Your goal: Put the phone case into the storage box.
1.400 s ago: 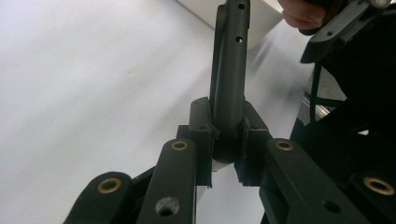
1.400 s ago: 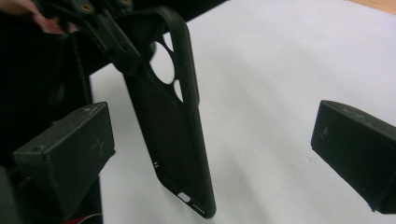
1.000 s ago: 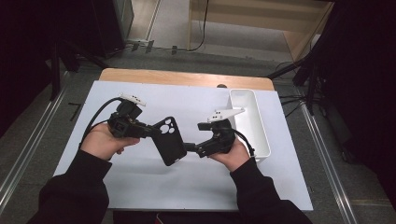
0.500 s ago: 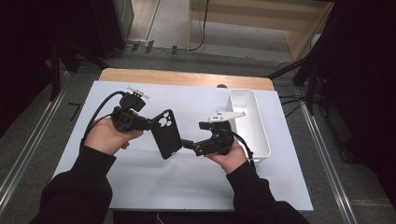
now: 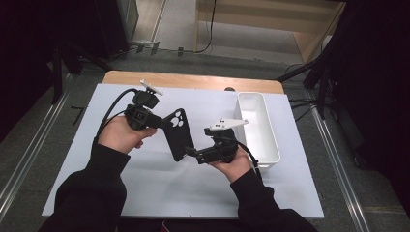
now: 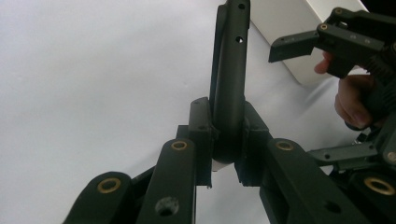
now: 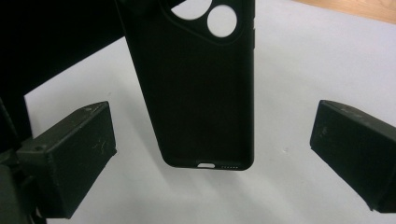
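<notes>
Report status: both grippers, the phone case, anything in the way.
Left gripper shut on phone case, held off the table. Right gripper open, jaws either side of case's lower end, not touching. White bin off to the right, clear.

Right gripper (image 5: 189,153) let go of phone case (image 5: 177,134), left gripper (image 5: 162,122) lifted it away

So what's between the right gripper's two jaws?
Nothing touches them. In the right gripper view the jaws of the right gripper stand wide apart, with the bottom end of the black phone case hanging between them, over the white mat.
</notes>
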A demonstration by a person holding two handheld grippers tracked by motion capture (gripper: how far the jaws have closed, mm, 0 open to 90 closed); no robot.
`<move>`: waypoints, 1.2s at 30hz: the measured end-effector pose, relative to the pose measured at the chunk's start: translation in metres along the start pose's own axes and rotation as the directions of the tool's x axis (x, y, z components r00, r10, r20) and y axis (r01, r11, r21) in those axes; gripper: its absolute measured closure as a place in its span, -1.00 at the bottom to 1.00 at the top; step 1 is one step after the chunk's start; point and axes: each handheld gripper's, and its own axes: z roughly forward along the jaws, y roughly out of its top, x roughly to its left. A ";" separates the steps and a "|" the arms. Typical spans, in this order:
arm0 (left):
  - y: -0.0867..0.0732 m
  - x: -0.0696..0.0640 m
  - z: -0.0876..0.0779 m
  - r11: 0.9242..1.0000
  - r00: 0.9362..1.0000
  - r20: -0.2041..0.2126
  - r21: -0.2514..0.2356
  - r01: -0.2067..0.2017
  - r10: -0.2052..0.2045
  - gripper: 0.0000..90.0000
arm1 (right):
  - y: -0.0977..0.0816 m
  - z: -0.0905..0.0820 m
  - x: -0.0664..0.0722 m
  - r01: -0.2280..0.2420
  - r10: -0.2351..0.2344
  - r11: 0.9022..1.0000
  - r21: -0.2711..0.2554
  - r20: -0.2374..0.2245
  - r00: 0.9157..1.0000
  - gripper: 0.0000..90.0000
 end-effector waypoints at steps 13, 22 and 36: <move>0.000 0.001 0.002 0.999 0.999 -0.009 0.009 0.054 -0.054 0.76 | -0.001 0.006 0.008 -0.016 0.018 0.999 -0.036 0.052 0.999 -1.00; -0.001 -0.001 0.002 0.999 0.999 0.005 0.014 0.040 -0.040 0.76 | 0.002 0.010 0.014 -0.008 0.010 0.999 -0.036 0.059 0.998 -1.00; -0.001 -0.012 0.015 0.999 0.999 0.027 0.041 0.019 -0.020 0.76 | 0.012 0.009 0.020 -0.013 0.016 0.999 -0.048 0.070 0.997 -1.00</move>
